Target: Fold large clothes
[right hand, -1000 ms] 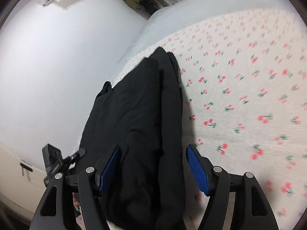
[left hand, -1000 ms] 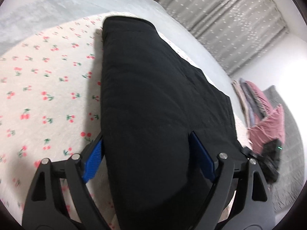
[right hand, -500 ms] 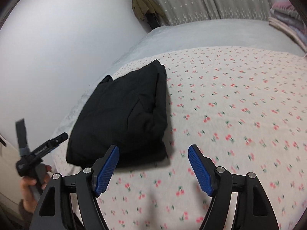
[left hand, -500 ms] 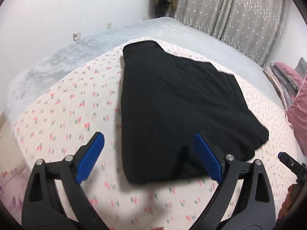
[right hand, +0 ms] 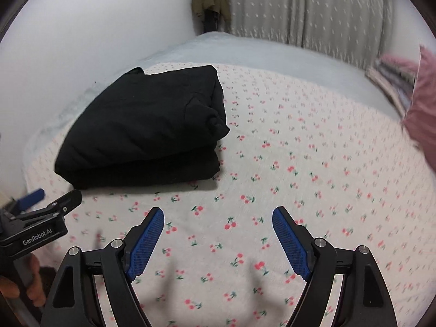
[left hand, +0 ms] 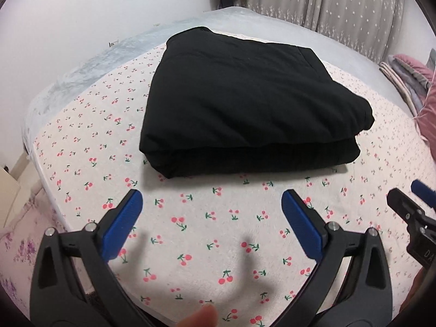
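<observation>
A black padded garment (left hand: 245, 103), folded into a thick, squarish bundle of stacked layers, lies on a bed spread with a cherry-print sheet (left hand: 207, 234), toward the wall-side edge and clear of both tools. The left claw (left hand: 211, 218) hovers over bare sheet just short of the bundle's near fold, its blue pads spreading wide with nothing between them; the right claw (right hand: 218, 234) hangs over open sheet to the bundle's right, its jaws likewise opening on nothing. A bare hand (right hand: 19, 283) grips the handle of the left tool at the edge of the right wrist view. Grey star-print curtains (left hand: 340, 8) and an olive jacket (right hand: 209, 0) hanging in the corner close the room behind; pink folded bedding (left hand: 408, 81) sits at the bed's far right. Judging by its puffed, quilted look, the garment is soft, bulky and light for its size, and its layers seem liable to slide or spring open if lifted by one corner. The fold looks finished; any further handling would best pinch all layers together at the thick near edge, one claw toward each end.
</observation>
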{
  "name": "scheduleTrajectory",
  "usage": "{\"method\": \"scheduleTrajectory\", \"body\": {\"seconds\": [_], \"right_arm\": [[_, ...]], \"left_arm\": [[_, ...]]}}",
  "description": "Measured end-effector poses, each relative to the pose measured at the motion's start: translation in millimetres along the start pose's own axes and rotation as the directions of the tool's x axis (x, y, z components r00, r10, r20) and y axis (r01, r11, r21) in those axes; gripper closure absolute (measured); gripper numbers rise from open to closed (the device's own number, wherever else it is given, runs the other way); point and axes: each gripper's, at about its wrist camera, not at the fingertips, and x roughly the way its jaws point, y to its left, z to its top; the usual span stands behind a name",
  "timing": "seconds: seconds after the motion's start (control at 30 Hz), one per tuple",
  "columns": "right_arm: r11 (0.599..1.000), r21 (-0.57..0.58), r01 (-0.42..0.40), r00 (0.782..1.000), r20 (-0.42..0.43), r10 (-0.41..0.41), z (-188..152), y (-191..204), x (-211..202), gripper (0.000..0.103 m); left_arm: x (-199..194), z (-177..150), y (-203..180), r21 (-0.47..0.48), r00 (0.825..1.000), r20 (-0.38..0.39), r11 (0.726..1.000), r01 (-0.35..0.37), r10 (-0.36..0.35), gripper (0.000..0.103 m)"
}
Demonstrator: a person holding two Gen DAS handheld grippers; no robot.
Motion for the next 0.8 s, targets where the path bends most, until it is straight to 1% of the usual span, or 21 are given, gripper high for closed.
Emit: {"method": "scheduleTrajectory", "body": {"seconds": [0.07, 0.2, 0.33, 0.53, 0.8], "right_arm": [[1.0, -0.012, 0.014, 1.0, -0.008, -0.014, -1, 1, 5, 0.02], [1.0, -0.006, -0.011, 1.0, -0.023, 0.011, -2, 1, 13, 0.02], [0.999, -0.029, -0.019, 1.0, -0.021, 0.019, -4, 5, 15, 0.02], [0.997, -0.071, -0.02, 0.999, -0.043, 0.017, -8, 15, 24, 0.02], [0.997, -0.074, -0.023, 0.998, -0.067, 0.018, -12, 16, 32, 0.02]], "left_arm": [[-1, -2, -3, 0.0, 1.0, 0.006, 1.0, 0.005, -0.005, 0.002], [0, -3, -3, -0.002, 1.0, 0.006, 1.0, 0.01, -0.01, 0.002], [2, -6, -4, 0.006, 1.0, -0.003, 1.0, 0.013, -0.013, 0.002], [5, -9, -6, 0.007, 1.0, -0.016, 1.0, 0.014, -0.014, 0.002], [5, -11, -9, 0.014, 1.0, -0.02, 1.0, 0.016, -0.016, 0.002]]}}
